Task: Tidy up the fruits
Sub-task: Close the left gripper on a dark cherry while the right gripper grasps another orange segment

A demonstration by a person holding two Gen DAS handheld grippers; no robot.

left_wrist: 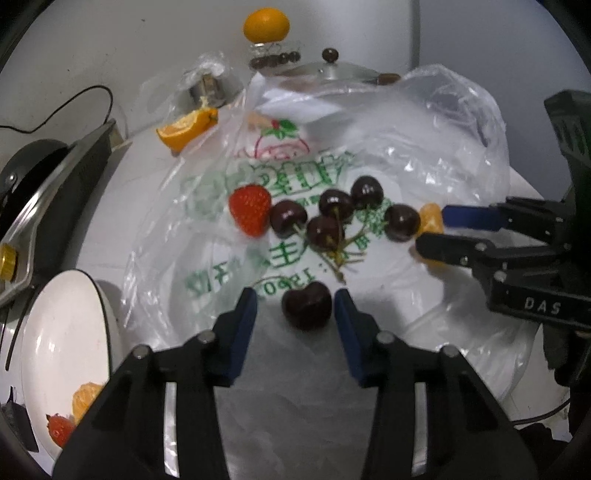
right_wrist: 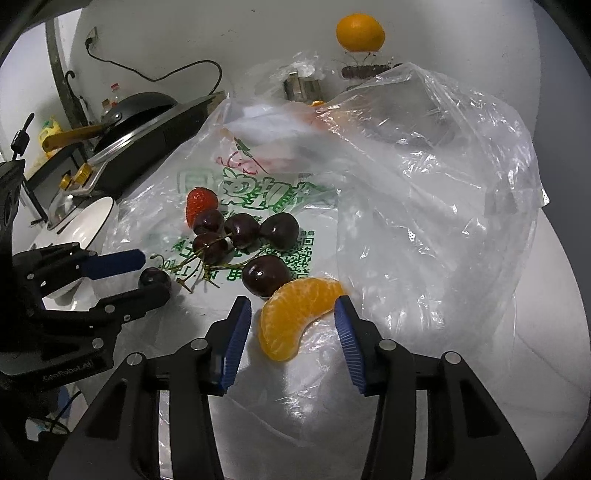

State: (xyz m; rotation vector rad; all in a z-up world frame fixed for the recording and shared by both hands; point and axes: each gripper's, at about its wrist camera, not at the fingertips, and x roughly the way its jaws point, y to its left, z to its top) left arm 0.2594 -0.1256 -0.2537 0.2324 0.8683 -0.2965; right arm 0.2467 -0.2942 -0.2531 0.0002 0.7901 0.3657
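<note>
A printed plastic bag (left_wrist: 258, 266) lies flat on the white counter with fruit on it. My left gripper (left_wrist: 295, 306) is open, with a lone dark cherry (left_wrist: 306, 304) between its blue pads. A strawberry (left_wrist: 250, 208) and several stemmed cherries (left_wrist: 334, 214) lie beyond it. My right gripper (right_wrist: 293, 314) is open around a mandarin segment (right_wrist: 291, 317), apart from it. The right gripper also shows in the left wrist view (left_wrist: 432, 229), and the left gripper in the right wrist view (right_wrist: 149, 273). The strawberry (right_wrist: 201, 203) and cherries (right_wrist: 242, 229) show there too.
A white bowl (left_wrist: 66, 354) at left holds a mandarin segment (left_wrist: 83, 400) and a strawberry (left_wrist: 59, 430). An orange wedge (left_wrist: 186, 127) and a whole orange (left_wrist: 266, 25) sit at the back. A stove with a black pan (right_wrist: 136, 107) stands left. Crumpled bag plastic (right_wrist: 443, 184) rises on the right.
</note>
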